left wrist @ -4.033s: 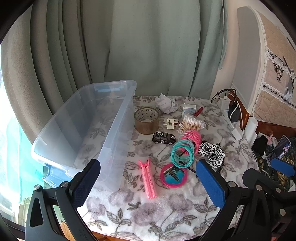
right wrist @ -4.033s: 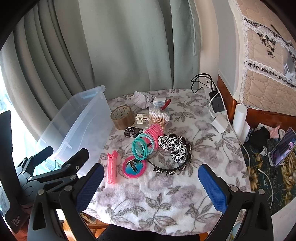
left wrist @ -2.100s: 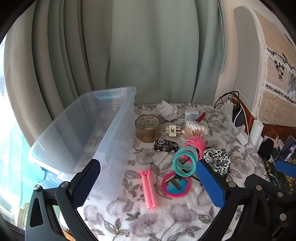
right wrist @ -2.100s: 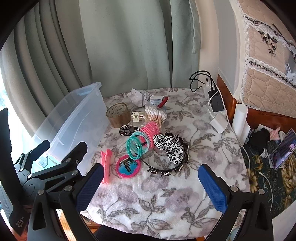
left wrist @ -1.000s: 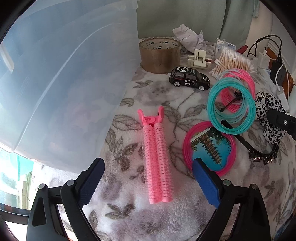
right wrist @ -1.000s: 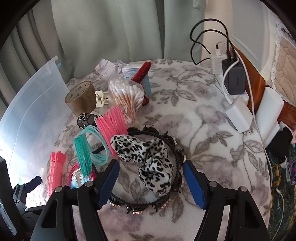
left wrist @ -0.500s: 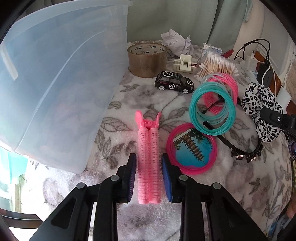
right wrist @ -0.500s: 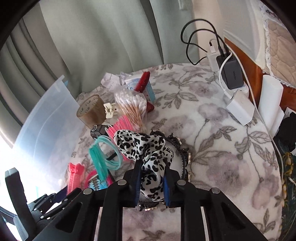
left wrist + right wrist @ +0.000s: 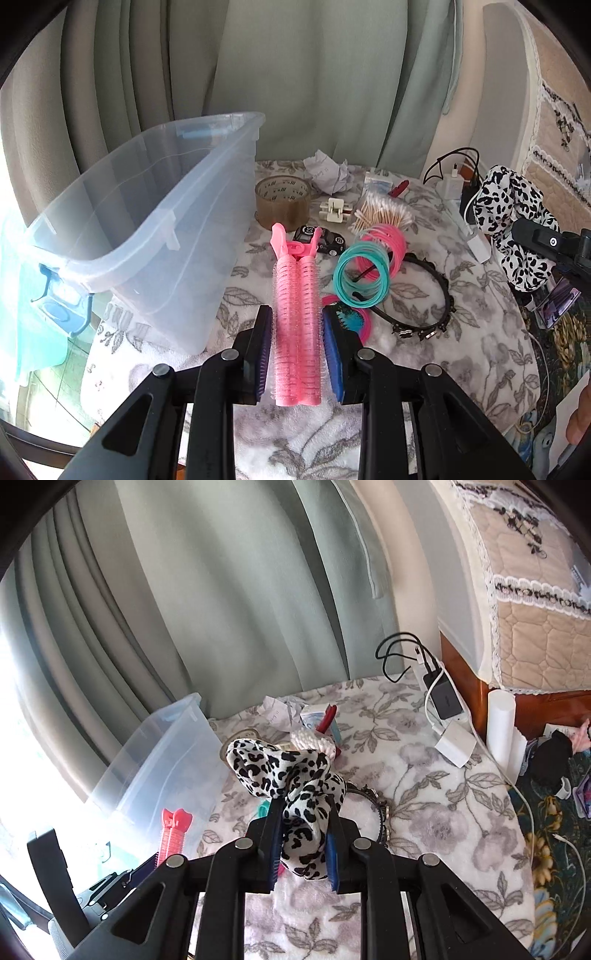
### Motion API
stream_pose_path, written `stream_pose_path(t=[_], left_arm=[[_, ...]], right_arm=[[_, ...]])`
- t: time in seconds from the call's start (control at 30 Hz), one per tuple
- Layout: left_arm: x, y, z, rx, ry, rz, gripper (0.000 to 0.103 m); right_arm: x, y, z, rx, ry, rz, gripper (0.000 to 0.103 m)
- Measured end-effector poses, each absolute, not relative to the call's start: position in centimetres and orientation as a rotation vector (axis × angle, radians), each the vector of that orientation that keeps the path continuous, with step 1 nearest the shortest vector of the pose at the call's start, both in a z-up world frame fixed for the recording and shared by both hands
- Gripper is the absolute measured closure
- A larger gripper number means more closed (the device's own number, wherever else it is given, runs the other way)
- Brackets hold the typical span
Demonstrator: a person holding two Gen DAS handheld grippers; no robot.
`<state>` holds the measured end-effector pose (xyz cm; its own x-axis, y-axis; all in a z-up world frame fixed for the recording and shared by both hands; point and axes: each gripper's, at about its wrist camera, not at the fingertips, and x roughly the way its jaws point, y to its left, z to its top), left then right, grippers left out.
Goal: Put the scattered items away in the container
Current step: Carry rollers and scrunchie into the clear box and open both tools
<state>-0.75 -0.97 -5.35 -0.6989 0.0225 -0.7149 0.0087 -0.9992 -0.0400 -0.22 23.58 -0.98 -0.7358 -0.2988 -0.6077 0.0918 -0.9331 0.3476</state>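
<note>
container (image 9: 155,236), one clear plastic bin with blue latches, stands empty at the left of my table (image 9: 461,332), beside the scattered things. one brown tape roll (image 9: 282,201) carries print too small to read. my left tongs (image 9: 297,345) have just closed and clamp the one pink hair roller clip (image 9: 297,314), lifted off the cloth. my right tongs (image 9: 303,843) have just closed on the one leopard scrunchie (image 9: 291,775), also raised. one black toy car (image 9: 325,240) lies by two spiral rings, teal (image 9: 362,280) and pink (image 9: 388,247).
</note>
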Motion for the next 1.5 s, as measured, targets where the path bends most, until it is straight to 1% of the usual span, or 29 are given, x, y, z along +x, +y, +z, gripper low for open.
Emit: stream_pose_path(t=[0.13, 0.4, 0.63, 1.0, 1.23, 1.4, 1.5], left_arm=[[0.3, -2.0, -3.4, -1.104, -0.101, 2.931, 0.075], [2.2, -5.0, 2.0, -0.869, -0.233, 3.015, 0.075], [4.1, -8.5, 3.5, -0.793, -0.348, 3.037, 0.075], [3.6, -14.3, 2.9, -0.749, -0.541, 3.070, 0.075], [0.8, -17.3, 1.4, -0.798, -0.600, 3.072, 0.075], [-1.1, -19.3, -0.3, -0.858, -0.676, 3.059, 0.075], [-2.0, -20.2, -1.0, -0.887, -0.682, 3.056, 0.075]], right_arm=[[1.5, 22.6, 1.3, 0.940, -0.415, -2.720, 0.082], [3.8, 20.5, 5.1, 0.830, -0.360, -2.720, 0.082], [4.9, 16.8, 6.8, 0.782, -0.314, -2.686, 0.082], [3.1, 8.7, 7.4, 0.796, -0.173, -2.541, 0.082], [0.4, 2.9, 5.4, 0.859, -0.084, -2.430, 0.082], [-1.4, -0.1, 3.5, 0.902, -0.037, -2.381, 0.082], [-2.6, -1.0, 2.1, 0.930, -0.055, -2.355, 0.082]])
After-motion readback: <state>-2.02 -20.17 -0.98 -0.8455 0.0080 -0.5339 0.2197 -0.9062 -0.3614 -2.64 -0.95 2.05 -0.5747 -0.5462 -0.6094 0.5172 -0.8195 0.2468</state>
